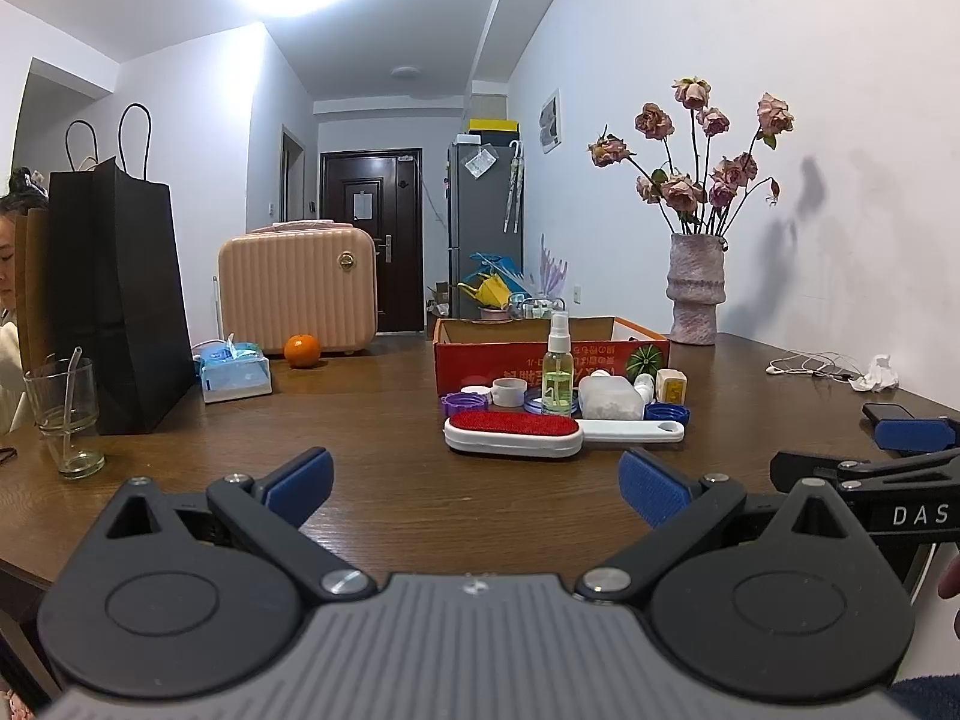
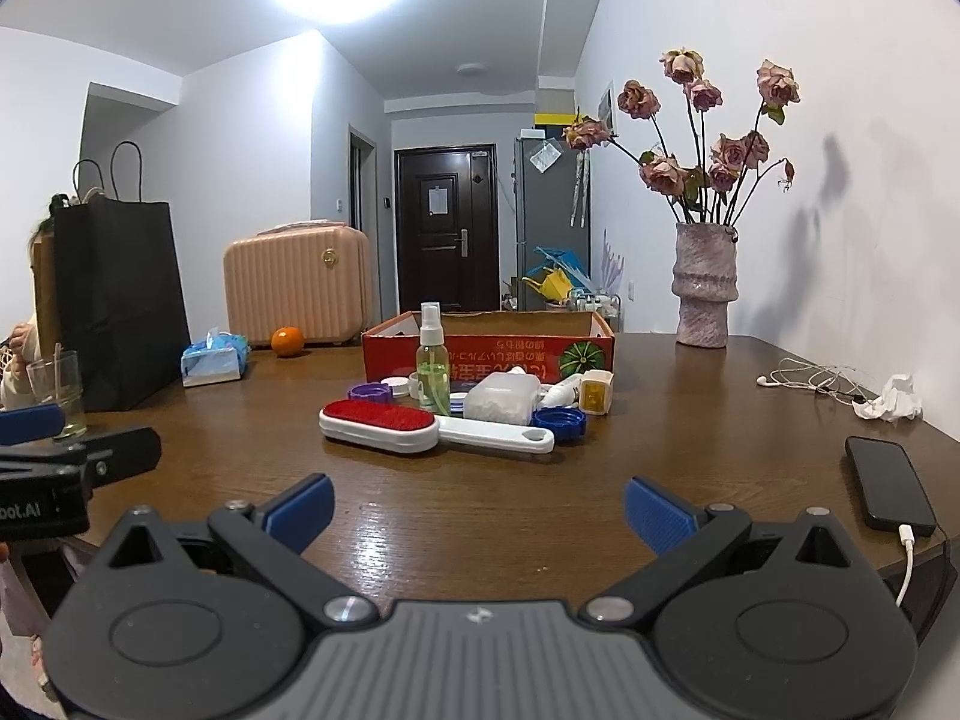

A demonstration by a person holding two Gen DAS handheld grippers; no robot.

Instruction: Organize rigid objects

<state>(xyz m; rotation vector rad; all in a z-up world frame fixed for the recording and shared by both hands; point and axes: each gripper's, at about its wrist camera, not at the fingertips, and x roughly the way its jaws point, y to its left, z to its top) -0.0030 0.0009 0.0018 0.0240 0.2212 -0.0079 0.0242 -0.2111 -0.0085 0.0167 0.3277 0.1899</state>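
Both the left gripper [image 1: 476, 489] and right gripper [image 2: 478, 513] hover wide open and empty over the brown wooden table [image 2: 480, 498], the red-and-white lint brush [image 2: 390, 425] straight ahead, small containers [image 2: 501, 399] crowding between it and the red cardboard box [image 2: 489, 345].

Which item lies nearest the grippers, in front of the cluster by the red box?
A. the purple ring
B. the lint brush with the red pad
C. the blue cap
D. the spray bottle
B: the lint brush lies flat at the cluster's near edge, with the spray bottle upright behind it.
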